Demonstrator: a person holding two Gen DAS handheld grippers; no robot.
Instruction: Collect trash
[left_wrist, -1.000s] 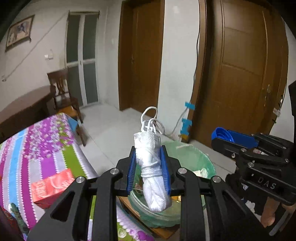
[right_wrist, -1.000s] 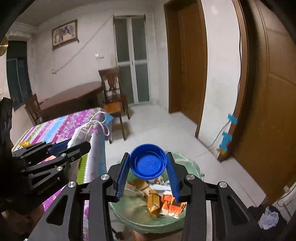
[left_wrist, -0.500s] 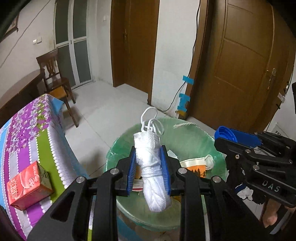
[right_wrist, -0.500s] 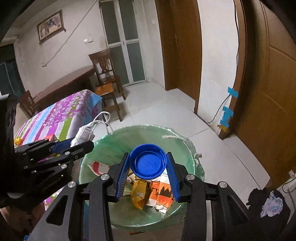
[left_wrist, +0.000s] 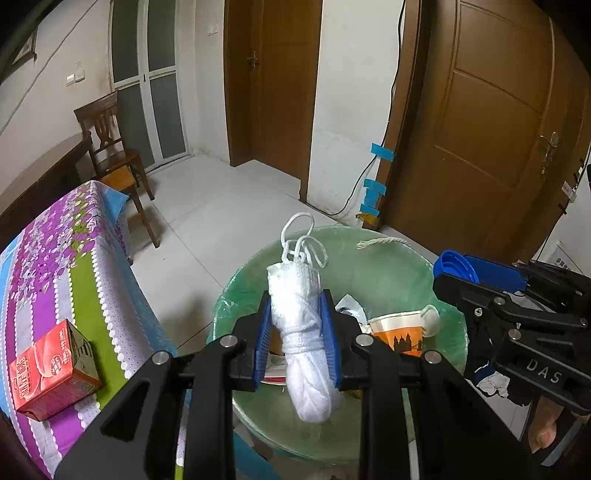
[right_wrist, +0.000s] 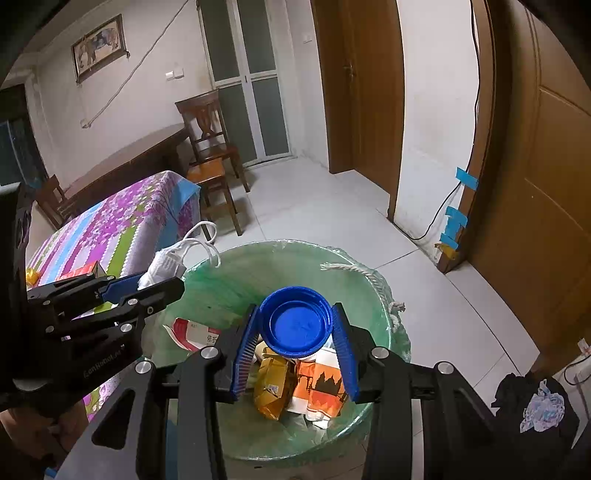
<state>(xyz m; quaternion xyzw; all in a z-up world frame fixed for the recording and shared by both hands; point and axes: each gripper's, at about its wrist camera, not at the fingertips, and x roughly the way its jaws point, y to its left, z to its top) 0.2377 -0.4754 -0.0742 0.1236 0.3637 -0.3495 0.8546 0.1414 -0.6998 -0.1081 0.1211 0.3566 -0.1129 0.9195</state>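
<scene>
My left gripper (left_wrist: 295, 332) is shut on a rolled white cloth bundle with cord loops (left_wrist: 301, 332) and holds it over the green-lined trash bin (left_wrist: 388, 266). My right gripper (right_wrist: 295, 328) is shut on a blue plastic lid (right_wrist: 295, 323) above the same bin (right_wrist: 236, 273). The bin holds orange and red wrappers (right_wrist: 317, 384). The right gripper also shows at the right of the left wrist view (left_wrist: 476, 273), and the left gripper at the left of the right wrist view (right_wrist: 144, 288).
A table with a striped floral cloth (left_wrist: 55, 258) stands left of the bin, with a red carton (left_wrist: 51, 365) on it. A wooden chair (left_wrist: 114, 162) stands behind. Wooden doors (left_wrist: 498, 147) and a taped cable (left_wrist: 373, 188) are on the far wall.
Both grippers have moved forward and tilted down over the bin, so more of its inside shows. Both still hold their items.
</scene>
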